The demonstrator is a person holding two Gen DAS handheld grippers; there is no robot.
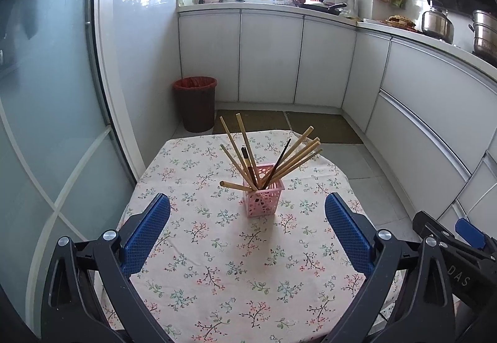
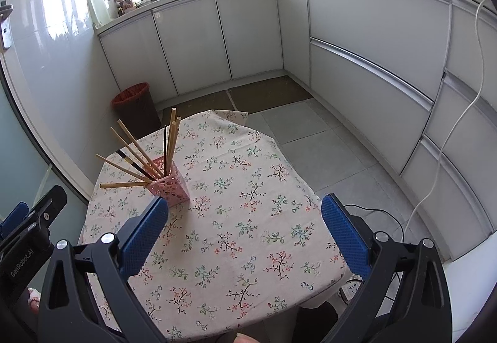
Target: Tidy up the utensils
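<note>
My left gripper (image 1: 247, 209) and right gripper (image 2: 244, 211) hover empty, fingers spread wide. Chopsticks (image 1: 273, 156) stand fanned in the pink holder (image 1: 264, 198) on the tabletop (image 1: 217, 250).

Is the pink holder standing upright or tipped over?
Upright: the pink holder stands on its base on the tablecloth, with chopsticks fanning out from its open top.

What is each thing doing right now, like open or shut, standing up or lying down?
left gripper: open, holding nothing.
right gripper: open, holding nothing.
pink holder: standing upright on the tablecloth.
chopsticks: in the holder, leaning outward in different directions.
trash bin: upright on the floor, lined with a red bag.
cabinet doors: shut.
</note>
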